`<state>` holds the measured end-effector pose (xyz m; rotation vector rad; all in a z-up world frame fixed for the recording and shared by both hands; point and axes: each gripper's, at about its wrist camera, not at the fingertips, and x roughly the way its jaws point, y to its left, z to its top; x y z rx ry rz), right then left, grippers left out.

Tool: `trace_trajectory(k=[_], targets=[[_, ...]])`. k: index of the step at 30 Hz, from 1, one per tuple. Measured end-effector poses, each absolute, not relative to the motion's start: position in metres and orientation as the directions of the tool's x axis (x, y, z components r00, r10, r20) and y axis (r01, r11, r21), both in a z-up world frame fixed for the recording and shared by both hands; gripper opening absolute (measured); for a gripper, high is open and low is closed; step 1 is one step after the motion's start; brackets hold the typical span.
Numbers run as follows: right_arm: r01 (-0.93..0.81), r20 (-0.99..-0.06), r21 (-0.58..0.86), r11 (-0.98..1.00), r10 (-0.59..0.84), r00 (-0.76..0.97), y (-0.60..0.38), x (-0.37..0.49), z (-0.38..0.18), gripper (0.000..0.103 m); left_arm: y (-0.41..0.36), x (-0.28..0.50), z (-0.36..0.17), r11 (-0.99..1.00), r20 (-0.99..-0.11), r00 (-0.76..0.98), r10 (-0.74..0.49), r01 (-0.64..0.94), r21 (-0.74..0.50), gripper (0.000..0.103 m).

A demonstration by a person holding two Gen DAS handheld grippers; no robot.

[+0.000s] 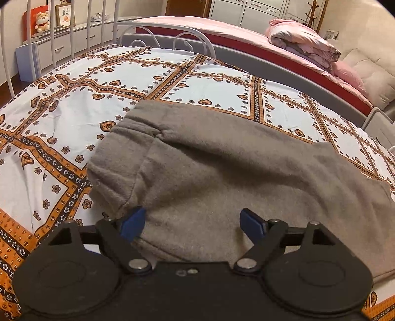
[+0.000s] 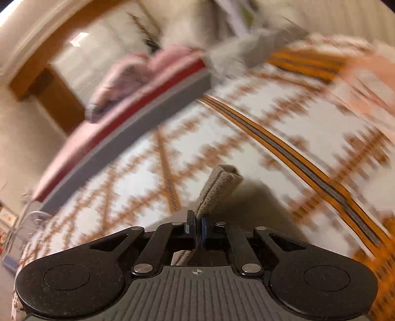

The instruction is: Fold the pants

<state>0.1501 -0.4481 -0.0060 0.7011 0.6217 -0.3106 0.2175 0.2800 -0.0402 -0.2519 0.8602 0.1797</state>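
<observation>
Grey fleece pants [image 1: 222, 168] lie on the patterned bedspread [image 1: 98, 81], the waistband end to the left and the rest running off to the right. My left gripper [image 1: 192, 222] is open, its blue pads spread over the near edge of the pants. In the right wrist view, my right gripper [image 2: 197, 227] is shut on a folded edge of the grey pants [image 2: 217, 187] and holds it above the bedspread [image 2: 271, 123]. That view is heavily motion blurred.
A white metal bed frame [image 1: 153, 37] stands at the far edge. A second bed with a pink sheet and a folded quilt [image 1: 301, 42] is behind it. Drawers and a plush toy [image 1: 42, 22] stand at the far left.
</observation>
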Motion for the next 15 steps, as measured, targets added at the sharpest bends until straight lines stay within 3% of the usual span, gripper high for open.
trace_trajectory(k=[5, 10, 15], targets=[[0.504, -0.653, 0.519, 0.69, -0.06, 0.755, -0.464, 0.128, -0.019, 0.005, 0.28, 0.218, -0.04, 0.951, -0.768, 0.637, 0.058, -0.27, -0.152, 0.077], [0.456, -0.61, 0.546, 0.703, -0.04, 0.791, -0.456, 0.11, -0.01, 0.005, 0.281, 0.219, -0.04, 0.95, -0.771, 0.634, 0.061, -0.275, -0.151, 0.077], [0.535, -0.701, 0.498, 0.683, -0.047, 0.712, -0.462, 0.115, -0.028, 0.005, 0.279, 0.219, -0.04, 0.951, -0.773, 0.63, 0.067, -0.275, -0.142, 0.077]])
